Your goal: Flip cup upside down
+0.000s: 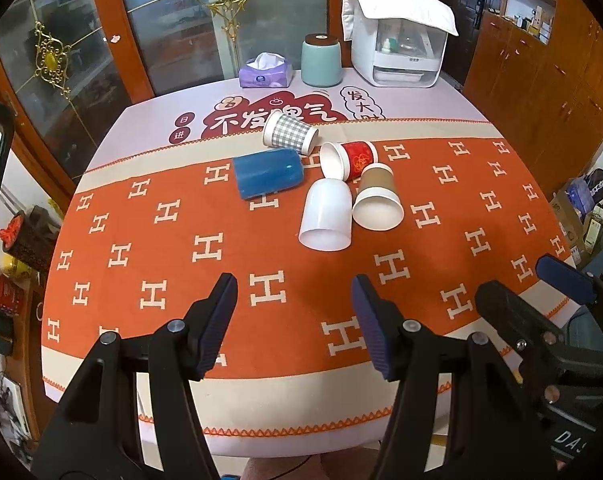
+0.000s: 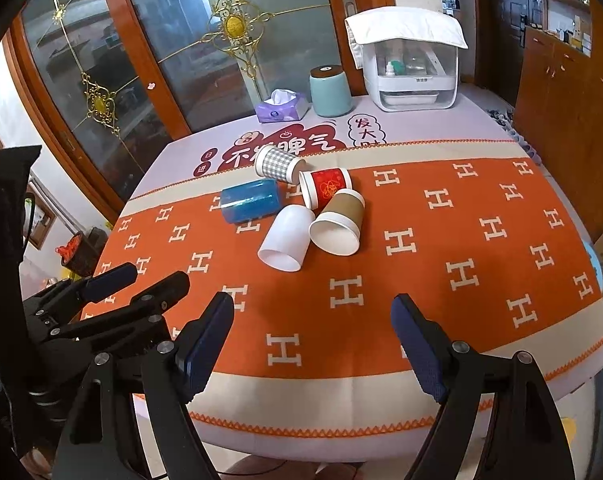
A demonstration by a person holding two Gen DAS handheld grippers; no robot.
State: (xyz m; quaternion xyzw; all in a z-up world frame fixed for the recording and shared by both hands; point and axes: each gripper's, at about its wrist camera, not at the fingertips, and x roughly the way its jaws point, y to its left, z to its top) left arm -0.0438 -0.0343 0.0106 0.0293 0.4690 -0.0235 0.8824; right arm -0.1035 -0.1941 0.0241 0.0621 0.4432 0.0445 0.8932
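Note:
Several cups lie on their sides in a cluster on the orange cloth: a white cup (image 1: pixel 326 217) (image 2: pixel 285 238), a brown paper cup (image 1: pixel 377 198) (image 2: pixel 338 220), a red cup (image 1: pixel 349 159) (image 2: pixel 324 186), a grey checked cup (image 1: pixel 288 131) (image 2: pixel 276 164) and a blue cup (image 1: pixel 267 172) (image 2: pixel 250 199). My left gripper (image 1: pixel 293 292) is open and empty, near the table's front edge, short of the white cup. My right gripper (image 2: pixel 313 312) is open and empty, also near the front edge. Each gripper shows at the edge of the other's view.
At the back of the table (image 1: pixel 441 92) stand a purple tissue box (image 1: pixel 265 72), a teal canister (image 1: pixel 321 60) and a white appliance with a cloth on top (image 1: pixel 397 40). Glass doors are behind, wooden cabinets to the right.

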